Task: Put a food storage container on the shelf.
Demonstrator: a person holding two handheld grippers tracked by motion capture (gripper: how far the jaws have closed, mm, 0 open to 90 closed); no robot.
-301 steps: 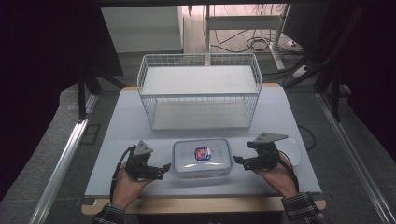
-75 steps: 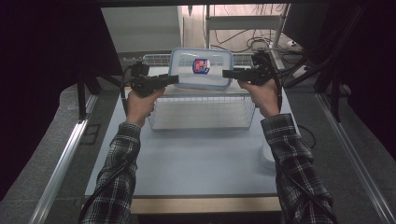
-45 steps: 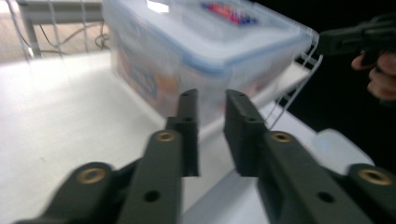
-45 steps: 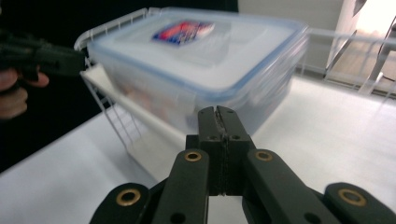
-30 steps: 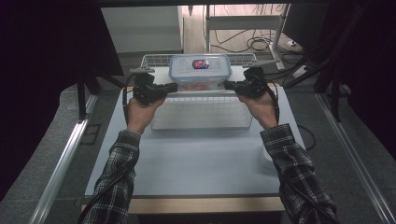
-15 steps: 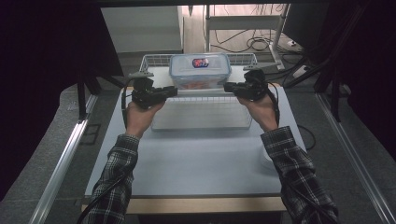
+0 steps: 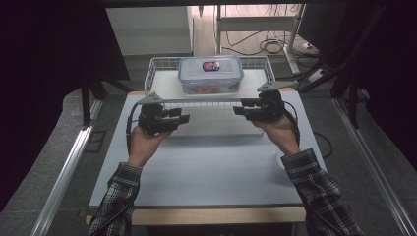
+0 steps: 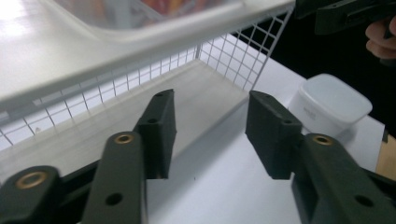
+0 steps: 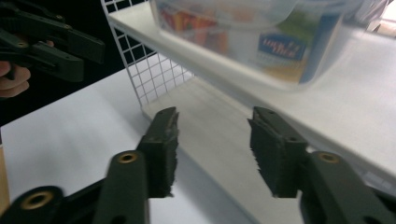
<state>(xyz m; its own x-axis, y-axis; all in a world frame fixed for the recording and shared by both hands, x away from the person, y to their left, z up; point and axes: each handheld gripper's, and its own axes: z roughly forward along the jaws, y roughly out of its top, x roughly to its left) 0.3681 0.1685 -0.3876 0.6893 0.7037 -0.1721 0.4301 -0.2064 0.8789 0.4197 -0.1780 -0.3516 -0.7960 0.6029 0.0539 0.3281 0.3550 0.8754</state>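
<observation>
Since half a second ago your left tongs [image 7: 183,118] and right tongs [image 7: 239,110] have just been opening, empty, and drawn nearer you; beyond, between them, the container [image 7: 210,74] lies crosswise on the wire rack [image 7: 158,69].

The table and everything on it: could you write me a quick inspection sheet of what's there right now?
Surface: white table, bare in front of the person.
Job's things: clear lidded food box with a coloured label resting on the top shelf of the white wire rack, touched by neither gripper.
Clutter: small white tub on the table beside the rack.
Grippers: left gripper and right gripper held in front of the rack, below the box; the jaws of both have just been opening and have nothing between them.
Cables: a black cable loops from each gripper; more lie on the floor behind.
Surroundings: dark curtains at both sides, metal rails on the floor; checked sleeves at the near edge.
</observation>
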